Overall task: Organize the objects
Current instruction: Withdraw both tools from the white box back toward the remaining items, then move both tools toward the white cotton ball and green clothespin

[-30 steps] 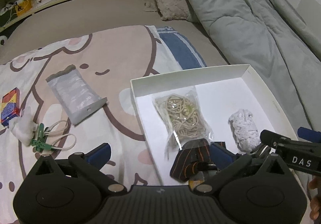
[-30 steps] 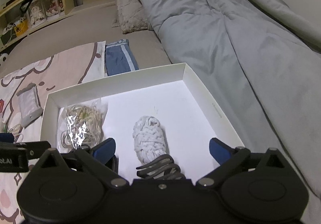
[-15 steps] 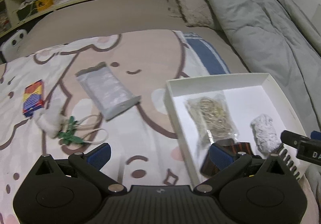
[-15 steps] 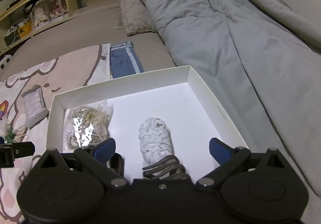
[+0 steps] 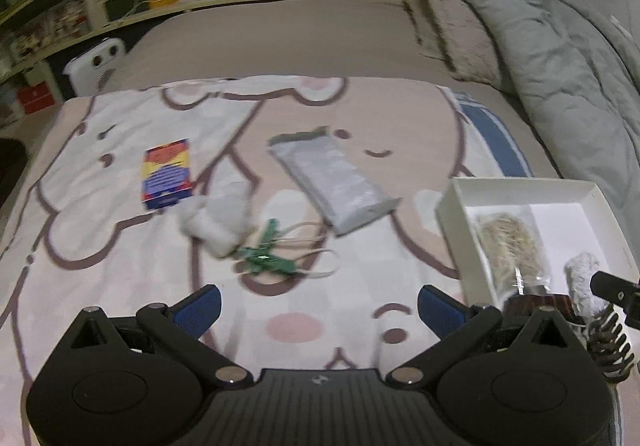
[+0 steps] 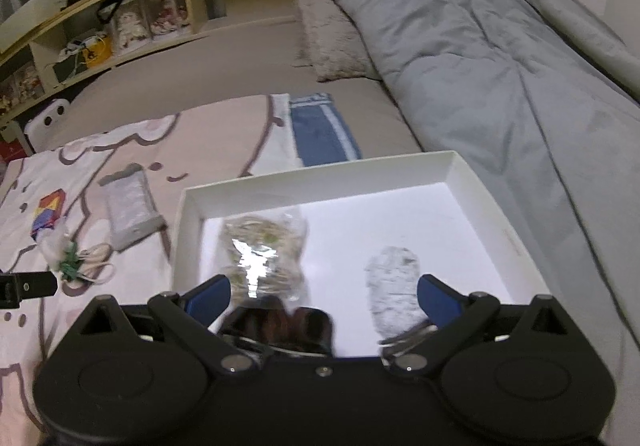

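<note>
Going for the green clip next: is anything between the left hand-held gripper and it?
Nothing visible. The left hand-held gripper is open over bare blanket, and the green clip lies straight ahead. A white wad touches its far left side, and cream loops trail off to its right.

Free room and obstacles. Bare patterned blanket (image 5: 320, 310) lies open directly ahead of the left tongs (image 5: 318, 304). Beyond it, a cluster blocks the way: green clip with cord (image 5: 268, 260), white wad (image 5: 216, 222), colourful box (image 5: 166, 174), grey pouch (image 5: 336, 182). In the white box (image 6: 492, 206), the far and right floor is clear; bag of bands (image 6: 264, 250) and white bundle (image 6: 394, 282) occupy the near part.
</note>
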Tool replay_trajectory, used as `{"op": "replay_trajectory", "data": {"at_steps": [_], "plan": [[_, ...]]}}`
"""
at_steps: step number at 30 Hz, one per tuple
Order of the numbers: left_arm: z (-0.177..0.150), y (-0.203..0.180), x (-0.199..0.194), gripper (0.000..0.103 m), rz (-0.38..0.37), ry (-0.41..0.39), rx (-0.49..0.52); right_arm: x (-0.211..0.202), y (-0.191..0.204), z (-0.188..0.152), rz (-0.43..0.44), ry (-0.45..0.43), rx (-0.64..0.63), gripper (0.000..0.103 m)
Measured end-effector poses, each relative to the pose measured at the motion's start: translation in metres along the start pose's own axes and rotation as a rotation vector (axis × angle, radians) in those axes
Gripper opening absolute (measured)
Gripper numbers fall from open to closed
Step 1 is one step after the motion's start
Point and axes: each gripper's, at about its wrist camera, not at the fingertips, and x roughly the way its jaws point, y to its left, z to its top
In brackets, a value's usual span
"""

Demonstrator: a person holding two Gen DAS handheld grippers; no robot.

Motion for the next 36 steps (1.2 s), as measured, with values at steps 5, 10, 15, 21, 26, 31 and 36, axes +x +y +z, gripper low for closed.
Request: {"op": "replay_trajectory", "data": {"at_steps": [5,10,15,21,26,31,36], "plan": [[-0.005,0.027,-0.01,0.103,0.029,-0.009,-0.032,0.001,0.026,-0.003,0.048,0.004,-0.042,0.101],[-0.011,0.048,-0.017,0.103,0.06,-0.021,-0.045,0.005,0.048,-0.006,0.096,0.014,-0.058,0.101],[-0.02,0.067,-0.022,0.103,0.074,-0.023,-0.067,0.008,0.067,-0.012,0.128,0.012,-0.094,0.101],[-0.029,0.087,-0.025,0.103,0.098,-0.047,-0.096,0.01,0.079,-0.018,0.165,0.006,-0.099,0.101],[-0.035,0.097,-0.026,0.103,0.121,-0.065,-0.105,0.01,0.088,-0.02,0.185,-0.017,-0.102,0.101],[-0.037,0.101,-0.026,0.103,0.127,-0.089,-0.092,0.01,0.096,-0.021,0.196,-0.032,-0.116,0.101],[-0.038,0.104,-0.026,0.103,0.107,-0.097,-0.099,0.013,0.104,-0.023,0.204,-0.036,-0.131,0.101]]}}
